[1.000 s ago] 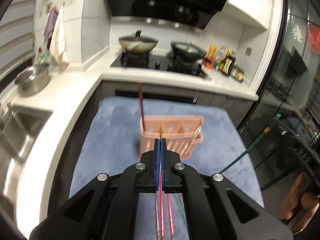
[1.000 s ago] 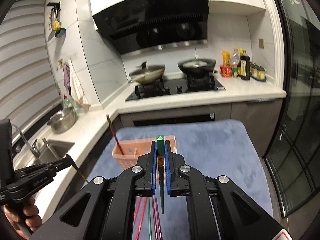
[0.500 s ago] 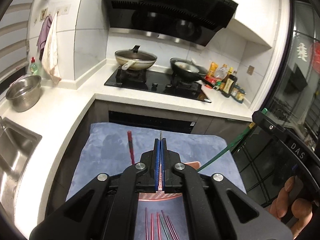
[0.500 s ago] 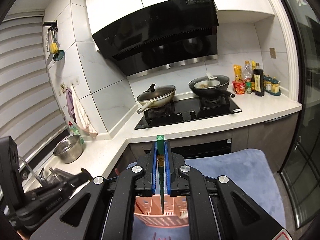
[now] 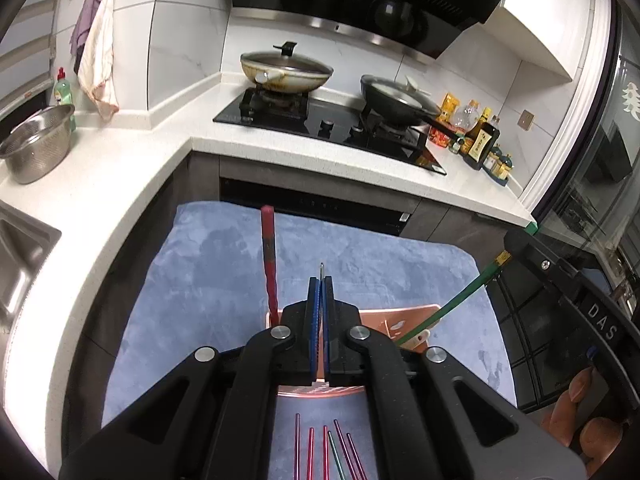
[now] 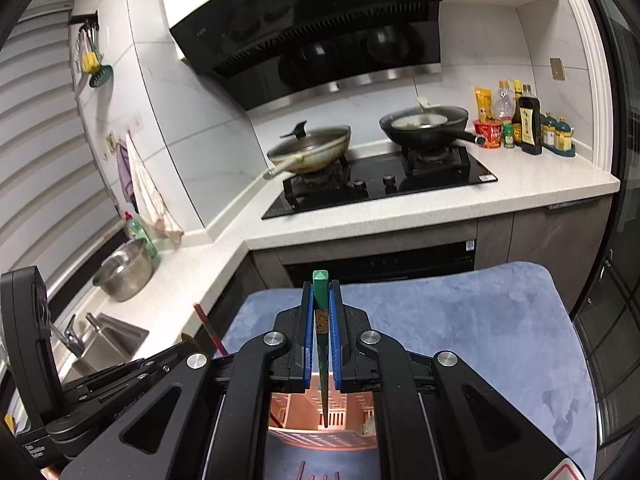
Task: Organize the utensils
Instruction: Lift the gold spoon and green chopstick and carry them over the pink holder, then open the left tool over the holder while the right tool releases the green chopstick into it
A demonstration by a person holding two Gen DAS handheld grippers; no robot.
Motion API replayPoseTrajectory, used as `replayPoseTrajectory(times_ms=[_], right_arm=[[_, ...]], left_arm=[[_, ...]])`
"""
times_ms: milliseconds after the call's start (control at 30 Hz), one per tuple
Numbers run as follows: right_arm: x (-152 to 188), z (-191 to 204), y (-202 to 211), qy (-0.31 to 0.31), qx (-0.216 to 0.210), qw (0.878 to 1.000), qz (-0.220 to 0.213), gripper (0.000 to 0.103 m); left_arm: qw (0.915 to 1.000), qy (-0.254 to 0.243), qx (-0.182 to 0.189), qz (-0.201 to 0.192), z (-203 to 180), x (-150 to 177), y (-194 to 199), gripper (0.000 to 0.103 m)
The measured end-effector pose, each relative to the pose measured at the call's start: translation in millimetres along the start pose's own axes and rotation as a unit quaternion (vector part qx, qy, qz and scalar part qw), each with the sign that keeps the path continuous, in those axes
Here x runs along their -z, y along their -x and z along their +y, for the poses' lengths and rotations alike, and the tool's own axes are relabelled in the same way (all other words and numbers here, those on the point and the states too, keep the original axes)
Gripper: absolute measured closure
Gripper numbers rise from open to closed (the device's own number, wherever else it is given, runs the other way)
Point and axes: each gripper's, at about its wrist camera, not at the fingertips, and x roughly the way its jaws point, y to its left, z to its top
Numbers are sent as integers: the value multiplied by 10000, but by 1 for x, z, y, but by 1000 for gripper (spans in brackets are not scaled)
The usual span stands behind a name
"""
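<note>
pink caddy [image 5: 404, 316] mostly behind hand-held gripper [image 5: 321, 284]

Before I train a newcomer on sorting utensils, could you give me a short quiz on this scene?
1. True or false: the right gripper is shut on a green plastic chopstick.
2. What colour is the chopstick standing in the pink plastic caddy? A red, B blue, C yellow.
3. Fill in: the loose thin chopsticks lie on a ___ cloth.

Key: 1 true. 2 A, the red chopstick. 3 blue, the fuzzy blue cloth.
</note>
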Motion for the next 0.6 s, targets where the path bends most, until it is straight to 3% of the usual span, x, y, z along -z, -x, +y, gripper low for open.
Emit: replayPoseTrajectory(times_ms=[333, 433, 600], right_arm=[[13, -10, -14, -17, 160, 9997, 201, 95], [14, -12, -11, -24, 230, 9996, 178, 91], [18, -13, -1, -35, 288, 9994, 170, 85]], left_arm=[[9997, 116, -68, 226, 7, 10, -19, 102], [9996, 136, -138, 220, 8, 11, -18, 102], [9993, 107, -298, 179, 9, 16, -10, 88]])
